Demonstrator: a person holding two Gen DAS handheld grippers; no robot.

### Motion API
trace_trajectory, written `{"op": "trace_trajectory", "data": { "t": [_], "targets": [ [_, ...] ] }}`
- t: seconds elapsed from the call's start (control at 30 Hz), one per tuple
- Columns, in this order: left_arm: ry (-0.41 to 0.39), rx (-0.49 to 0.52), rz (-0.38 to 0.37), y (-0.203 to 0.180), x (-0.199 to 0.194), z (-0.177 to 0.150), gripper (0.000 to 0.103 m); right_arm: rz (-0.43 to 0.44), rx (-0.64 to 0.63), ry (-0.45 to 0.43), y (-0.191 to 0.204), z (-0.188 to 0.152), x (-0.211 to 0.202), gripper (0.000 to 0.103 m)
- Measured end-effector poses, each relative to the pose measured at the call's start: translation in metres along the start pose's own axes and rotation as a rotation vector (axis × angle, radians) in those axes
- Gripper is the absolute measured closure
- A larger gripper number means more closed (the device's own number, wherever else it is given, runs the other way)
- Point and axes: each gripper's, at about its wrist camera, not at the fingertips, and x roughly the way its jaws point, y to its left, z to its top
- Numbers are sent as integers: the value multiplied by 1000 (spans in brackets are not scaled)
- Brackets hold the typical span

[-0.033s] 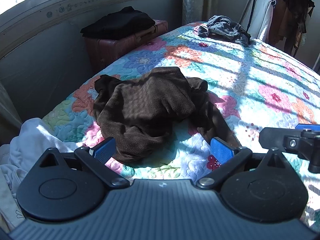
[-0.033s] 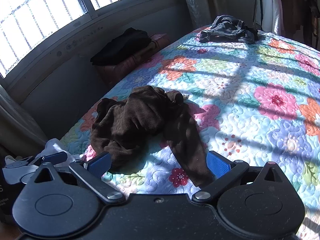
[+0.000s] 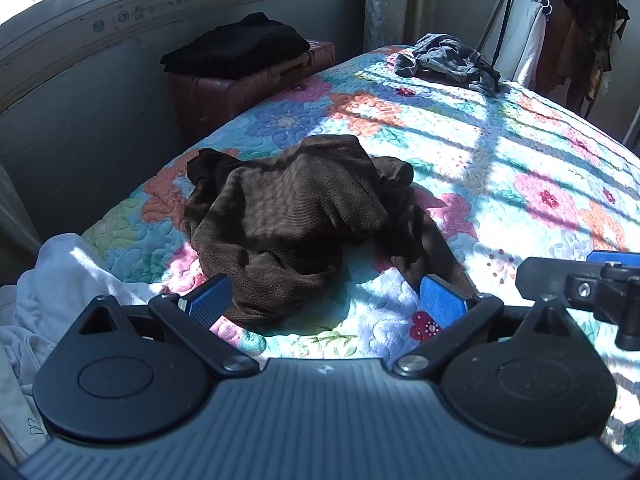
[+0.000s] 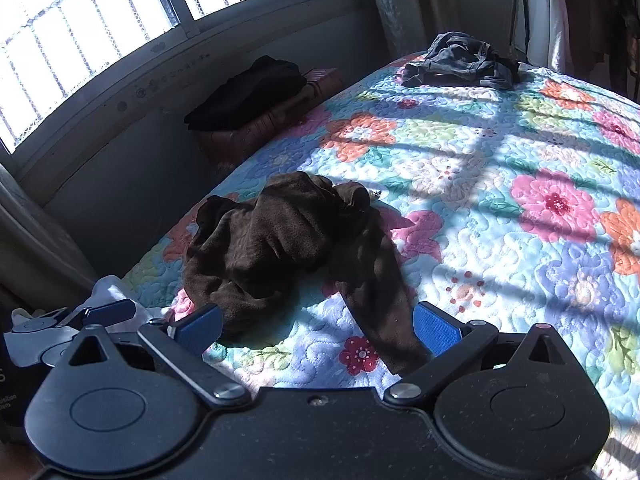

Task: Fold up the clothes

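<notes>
A dark brown garment lies crumpled on the floral quilt, one long sleeve trailing toward the near edge; it also shows in the right wrist view. My left gripper is open and empty, just short of the garment's near edge. My right gripper is open and empty, its blue pads either side of the sleeve end. The right gripper's side shows at the right edge of the left wrist view; the left gripper shows at the lower left of the right wrist view.
A grey garment lies crumpled at the bed's far end. White cloth hangs off the near left corner. A pink suitcase with black clothes on it stands under the window. A clothes rack stands at the back right.
</notes>
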Motion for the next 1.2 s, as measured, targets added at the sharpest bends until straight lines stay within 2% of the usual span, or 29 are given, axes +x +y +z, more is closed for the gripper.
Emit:
{"op": "trace_trajectory", "data": {
  "t": [0.27, 0.37, 0.53, 1.2],
  "targets": [
    [62, -84, -34, 10, 5, 25, 1, 3, -34, -47, 5, -1, 1, 0],
    [-28, -42, -50, 13, -5, -20, 1, 12, -32, -46, 5, 0, 2, 0],
    [-27, -56, -67, 12, -2, -24, 1, 44, -7, -35, 1, 1, 2, 0],
    [-2, -56, -110, 13, 2, -31, 1, 21, -28, -40, 3, -1, 4, 0]
  ]
}}
